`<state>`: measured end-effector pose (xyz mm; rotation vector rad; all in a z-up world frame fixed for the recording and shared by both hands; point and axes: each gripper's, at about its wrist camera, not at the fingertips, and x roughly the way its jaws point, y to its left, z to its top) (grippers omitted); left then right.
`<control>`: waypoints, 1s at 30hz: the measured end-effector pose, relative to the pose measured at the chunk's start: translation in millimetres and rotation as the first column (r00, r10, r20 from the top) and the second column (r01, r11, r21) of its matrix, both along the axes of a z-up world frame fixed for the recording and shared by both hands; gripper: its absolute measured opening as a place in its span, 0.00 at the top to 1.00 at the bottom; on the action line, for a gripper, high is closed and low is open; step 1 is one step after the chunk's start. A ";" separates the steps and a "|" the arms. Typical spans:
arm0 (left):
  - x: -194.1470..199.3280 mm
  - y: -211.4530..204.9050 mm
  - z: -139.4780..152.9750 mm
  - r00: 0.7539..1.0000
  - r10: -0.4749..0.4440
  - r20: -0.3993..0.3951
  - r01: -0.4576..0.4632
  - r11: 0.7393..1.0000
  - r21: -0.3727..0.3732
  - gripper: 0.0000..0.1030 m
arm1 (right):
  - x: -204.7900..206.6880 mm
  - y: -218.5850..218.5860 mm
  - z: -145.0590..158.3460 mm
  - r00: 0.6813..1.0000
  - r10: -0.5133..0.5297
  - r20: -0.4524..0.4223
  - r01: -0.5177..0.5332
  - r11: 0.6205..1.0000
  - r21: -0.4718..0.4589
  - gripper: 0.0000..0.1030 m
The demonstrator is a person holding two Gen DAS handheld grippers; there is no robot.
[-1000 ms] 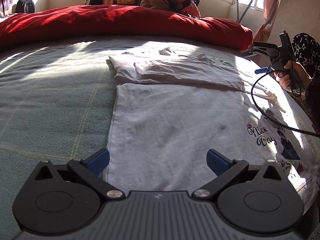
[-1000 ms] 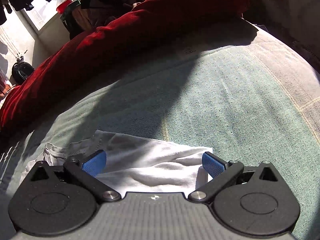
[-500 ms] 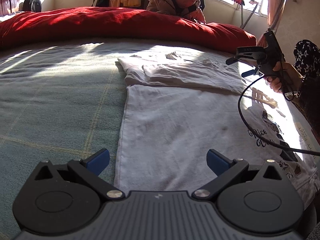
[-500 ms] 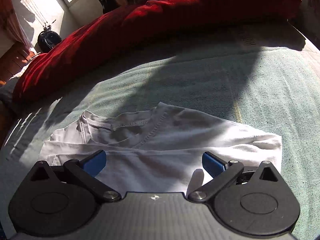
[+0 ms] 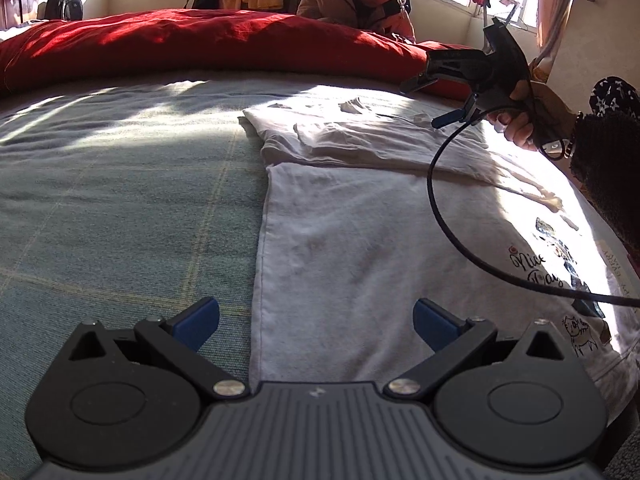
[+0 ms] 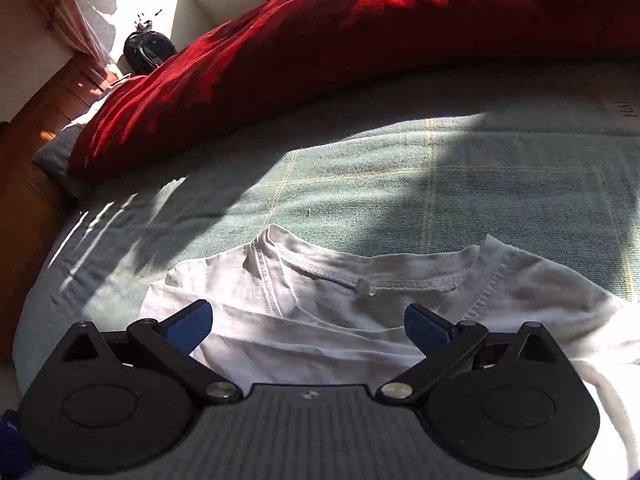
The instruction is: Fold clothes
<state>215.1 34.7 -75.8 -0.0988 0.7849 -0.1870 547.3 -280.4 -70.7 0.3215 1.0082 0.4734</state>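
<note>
Your white T-shirt lies flat on the bed, its far sleeve folded inward. Both your left gripper and right gripper gape wide and empty, the right poised over the collar, seemingly to fold there.

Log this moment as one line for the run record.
stage: mid-fold | white T-shirt: flat on bed, sleeves folded in | left gripper: open, at hem | right gripper: open, at collar
</note>
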 end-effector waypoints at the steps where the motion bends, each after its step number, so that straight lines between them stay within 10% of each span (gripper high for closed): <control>1: -0.9 0.3 0.3 1.000 -0.001 -0.002 0.001 1.000 0.003 0.01 | 4.3 7.3 -6.4 1.000 0.018 -0.012 -0.018 1.000 -0.007 0.00; 6: -7.5 4.9 2.0 1.000 -0.003 0.004 0.003 1.000 0.008 0.01 | 17.2 22.8 -10.4 0.998 -0.063 0.030 0.065 0.995 -0.081 0.00; 15: -19.4 13.3 5.0 1.000 -0.007 0.014 0.007 1.000 0.017 0.01 | -16.2 119.0 -3.9 0.975 0.220 -0.016 -0.219 0.974 0.054 0.00; 24: -31.4 34.4 -3.3 1.000 0.010 -0.028 -0.009 1.000 0.015 0.01 | -48.0 228.5 -15.9 0.871 0.486 -0.074 -0.470 0.867 0.163 0.00; 30: -33.7 37.3 -5.8 1.000 -0.012 -0.019 0.012 1.000 -0.014 0.01 | -39.8 214.0 5.6 0.901 0.434 -0.011 -0.427 0.891 0.151 0.00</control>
